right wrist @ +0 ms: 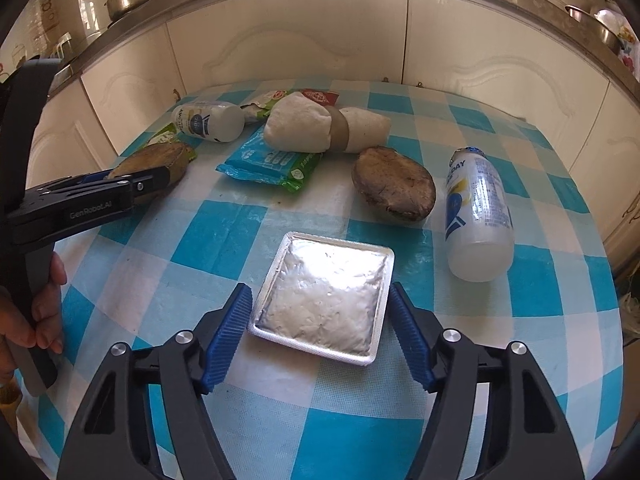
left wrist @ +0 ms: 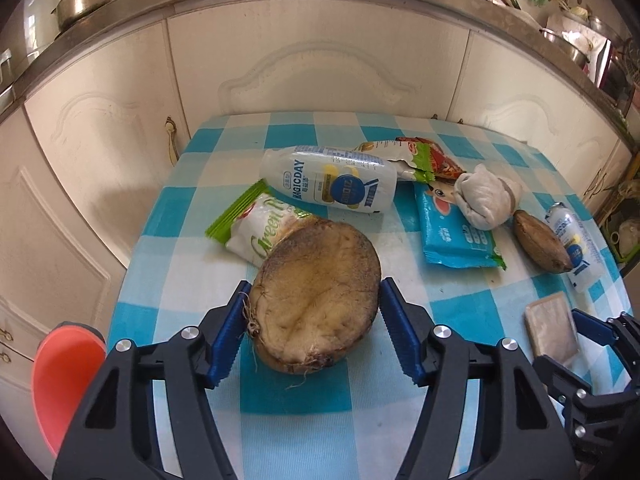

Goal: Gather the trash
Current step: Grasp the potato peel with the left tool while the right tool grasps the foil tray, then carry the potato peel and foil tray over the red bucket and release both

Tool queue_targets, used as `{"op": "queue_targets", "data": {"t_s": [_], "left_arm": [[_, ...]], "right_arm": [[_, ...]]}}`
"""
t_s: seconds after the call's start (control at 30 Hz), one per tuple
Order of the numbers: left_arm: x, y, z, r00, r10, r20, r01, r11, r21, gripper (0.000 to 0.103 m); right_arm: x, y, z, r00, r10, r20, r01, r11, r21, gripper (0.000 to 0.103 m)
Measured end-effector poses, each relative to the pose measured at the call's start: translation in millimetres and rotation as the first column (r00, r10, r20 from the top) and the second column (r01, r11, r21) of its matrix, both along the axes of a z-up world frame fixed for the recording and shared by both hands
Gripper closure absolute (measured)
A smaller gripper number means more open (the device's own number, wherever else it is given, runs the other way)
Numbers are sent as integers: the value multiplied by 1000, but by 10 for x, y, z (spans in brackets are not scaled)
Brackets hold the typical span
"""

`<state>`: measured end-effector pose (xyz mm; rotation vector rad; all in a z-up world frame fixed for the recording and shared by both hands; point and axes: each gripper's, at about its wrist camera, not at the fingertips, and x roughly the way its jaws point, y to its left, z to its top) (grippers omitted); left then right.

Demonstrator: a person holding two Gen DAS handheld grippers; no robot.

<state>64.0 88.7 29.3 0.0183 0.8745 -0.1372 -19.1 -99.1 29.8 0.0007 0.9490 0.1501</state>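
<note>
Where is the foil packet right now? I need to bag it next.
In the right wrist view the foil packet lies flat on the checked tablecloth, between the fingers of the right hand-held gripper, with the brown halved root beyond it.

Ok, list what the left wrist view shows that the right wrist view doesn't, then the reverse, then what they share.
Only the left wrist view: an orange bin beside the table, and the left claw around the cut root half.
Only the right wrist view: a hand gripping the left tool's handle, and the right claw straddling the foil tray.
Both: checked tablecloth, bottles, blue wipes pack, white bundle.
</note>
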Motion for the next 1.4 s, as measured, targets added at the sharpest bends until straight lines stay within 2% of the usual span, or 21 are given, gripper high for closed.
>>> {"op": "queue_targets", "data": {"t_s": [0.4, 0.9, 1.1, 1.4], "left_arm": [[-430, 165, 193, 999, 21, 42, -17, 996, -90, 39], [-812, 324, 297, 997, 28, 69, -16, 986, -164, 40], [-958, 512, 372, 994, 59, 89, -41, 982, -187, 41], [-1228, 1000, 543, 980, 152, 130, -123, 971, -207, 41]], "right_arm": [[-102, -51, 28, 1000, 12, 8, -12, 999, 33, 39], [-238, 9, 268, 998, 50, 46, -55, 991, 125, 39], [-264, 177, 347, 994, 94, 48, -101, 982, 158, 39], [-277, 778, 490, 967, 245, 65, -253, 952, 173, 39]]}}
